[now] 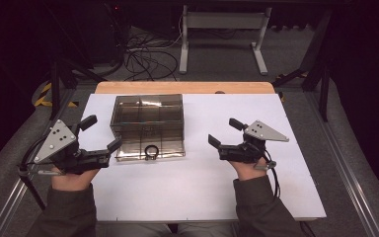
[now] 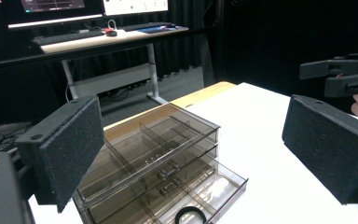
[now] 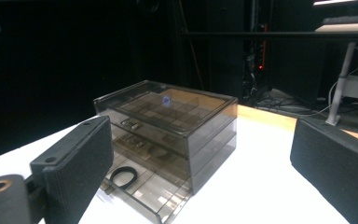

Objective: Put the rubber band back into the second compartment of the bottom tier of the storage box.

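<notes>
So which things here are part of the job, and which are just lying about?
Part of the job:
- drawer box, smoky clear plastic, bottom drawer pulled out
- black ring lying in that open drawer
- left gripper, open, close beside the box
- right gripper, open, off to the side

Lying about:
- white table
- desk frame and cables on the floor behind

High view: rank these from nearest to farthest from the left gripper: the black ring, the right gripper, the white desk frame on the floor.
1. Black ring, in the open bottom drawer, just right of the left gripper.
2. Right gripper, across the table.
3. White desk frame, beyond the table's far edge.
</notes>
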The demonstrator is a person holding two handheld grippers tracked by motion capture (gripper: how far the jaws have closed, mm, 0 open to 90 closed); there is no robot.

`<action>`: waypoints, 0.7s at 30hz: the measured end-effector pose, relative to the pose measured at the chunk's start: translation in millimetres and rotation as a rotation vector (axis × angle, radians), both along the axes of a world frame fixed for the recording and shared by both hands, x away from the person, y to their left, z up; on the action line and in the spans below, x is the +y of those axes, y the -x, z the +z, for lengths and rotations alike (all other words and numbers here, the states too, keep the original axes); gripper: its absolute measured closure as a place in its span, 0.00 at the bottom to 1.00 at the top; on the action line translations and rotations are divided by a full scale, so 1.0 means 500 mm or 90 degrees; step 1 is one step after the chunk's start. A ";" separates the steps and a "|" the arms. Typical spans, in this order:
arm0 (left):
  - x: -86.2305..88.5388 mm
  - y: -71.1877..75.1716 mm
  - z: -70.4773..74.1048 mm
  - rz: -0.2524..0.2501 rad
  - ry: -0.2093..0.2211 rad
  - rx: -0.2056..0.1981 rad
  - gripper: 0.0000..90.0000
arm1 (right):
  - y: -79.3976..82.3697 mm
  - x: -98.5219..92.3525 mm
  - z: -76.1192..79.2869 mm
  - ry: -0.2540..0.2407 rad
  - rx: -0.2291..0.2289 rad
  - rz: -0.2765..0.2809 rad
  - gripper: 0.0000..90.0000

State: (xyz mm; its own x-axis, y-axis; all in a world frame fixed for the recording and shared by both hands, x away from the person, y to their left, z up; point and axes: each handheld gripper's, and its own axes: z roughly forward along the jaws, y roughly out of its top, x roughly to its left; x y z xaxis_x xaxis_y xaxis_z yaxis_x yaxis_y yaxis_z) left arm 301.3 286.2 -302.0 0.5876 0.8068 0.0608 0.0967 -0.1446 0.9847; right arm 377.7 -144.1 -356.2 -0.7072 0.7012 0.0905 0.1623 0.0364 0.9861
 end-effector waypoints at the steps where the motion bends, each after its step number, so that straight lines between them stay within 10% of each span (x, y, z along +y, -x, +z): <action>1: 0.000 0.000 0.000 0.001 0.001 0.000 0.07 | 0.001 -0.005 0.002 -0.002 -0.001 -0.003 0.07; 21: 0.002 -0.001 -0.004 0.004 -0.002 0.005 0.07 | 0.031 -0.095 0.037 -0.027 -0.015 -0.030 0.07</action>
